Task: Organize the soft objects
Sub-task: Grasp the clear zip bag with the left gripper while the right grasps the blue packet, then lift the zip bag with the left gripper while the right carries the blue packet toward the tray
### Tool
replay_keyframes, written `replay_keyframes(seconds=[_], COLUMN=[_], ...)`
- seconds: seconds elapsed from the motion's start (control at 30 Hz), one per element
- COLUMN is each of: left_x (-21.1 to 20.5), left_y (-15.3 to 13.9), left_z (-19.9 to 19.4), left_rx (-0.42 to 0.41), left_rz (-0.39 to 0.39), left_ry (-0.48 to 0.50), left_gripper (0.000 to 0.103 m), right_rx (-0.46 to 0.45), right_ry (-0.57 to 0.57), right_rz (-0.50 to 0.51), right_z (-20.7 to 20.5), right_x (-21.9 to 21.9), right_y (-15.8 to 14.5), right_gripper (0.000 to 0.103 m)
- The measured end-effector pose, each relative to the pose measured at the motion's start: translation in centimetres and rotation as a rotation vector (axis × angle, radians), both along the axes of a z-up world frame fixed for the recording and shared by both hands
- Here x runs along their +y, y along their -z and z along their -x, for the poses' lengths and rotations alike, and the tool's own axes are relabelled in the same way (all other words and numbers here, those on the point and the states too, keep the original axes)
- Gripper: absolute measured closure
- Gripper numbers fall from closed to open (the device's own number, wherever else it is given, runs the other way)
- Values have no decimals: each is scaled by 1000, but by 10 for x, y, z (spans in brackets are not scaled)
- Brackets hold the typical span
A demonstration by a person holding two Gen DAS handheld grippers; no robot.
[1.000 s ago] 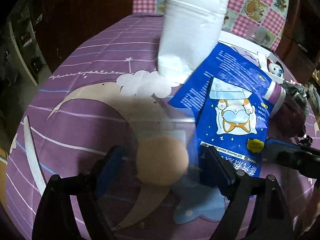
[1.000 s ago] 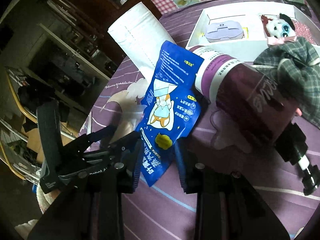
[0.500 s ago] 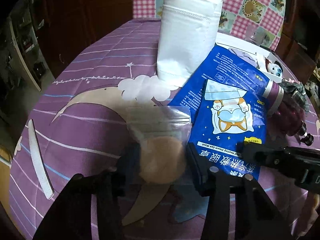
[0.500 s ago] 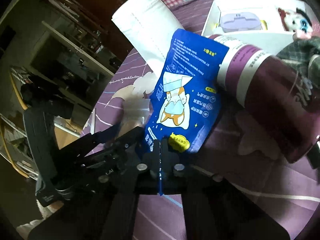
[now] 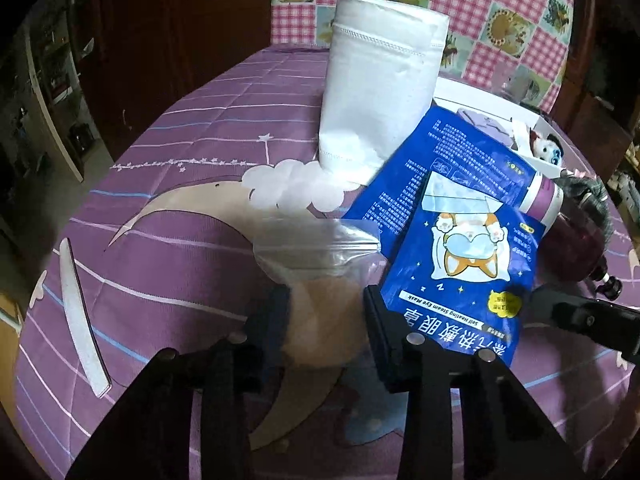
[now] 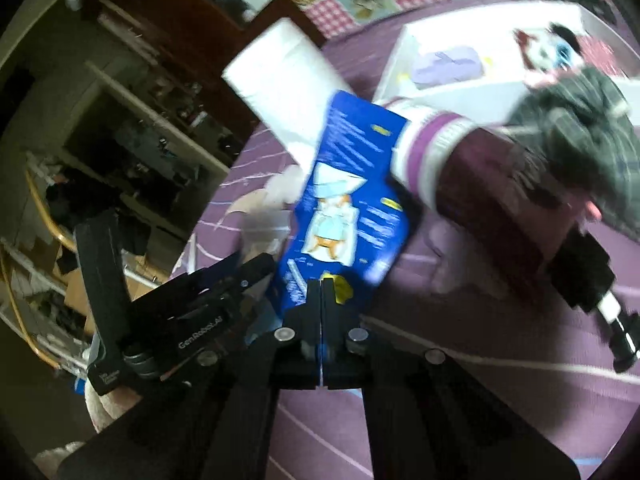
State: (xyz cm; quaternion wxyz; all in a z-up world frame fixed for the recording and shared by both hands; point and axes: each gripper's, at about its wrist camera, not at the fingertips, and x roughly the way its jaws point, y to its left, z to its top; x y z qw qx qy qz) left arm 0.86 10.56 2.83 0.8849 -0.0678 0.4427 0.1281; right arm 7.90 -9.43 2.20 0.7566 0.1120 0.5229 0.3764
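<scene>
Left of the left gripper the purple bedspread lies bare, so passage is free there. Ahead stands the white pouch. To its right, blue eye-mask packets, a maroon cylinder and a white box crowd the way.

Home bedroom: purple quilt, wooden wardrobe, plush toy.
</scene>
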Motion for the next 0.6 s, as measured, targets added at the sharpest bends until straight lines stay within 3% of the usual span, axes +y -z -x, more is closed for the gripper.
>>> replay_keyframes(seconds=[0.1, 0.23, 0.37, 0.6], left_x=[-3, -14, -22, -27], left_y=[0, -6, -13, 3], left_z=[1, 4, 9, 0], left_rx=[-4, -52, -106, -10], left_rz=[-14, -119, -96, -133], left_ry=[7, -8, 55, 49], left_gripper=[66, 66, 66, 66], right_rx=[-4, 12, 71, 169], right_ry=[45, 67, 81, 66], right_rz=[20, 9, 25, -22], right_z=[-3, -7, -11, -18], right_x=[-6, -12, -10, -7], right_y=[1, 2, 12, 22], right_gripper=[102, 102, 100, 96])
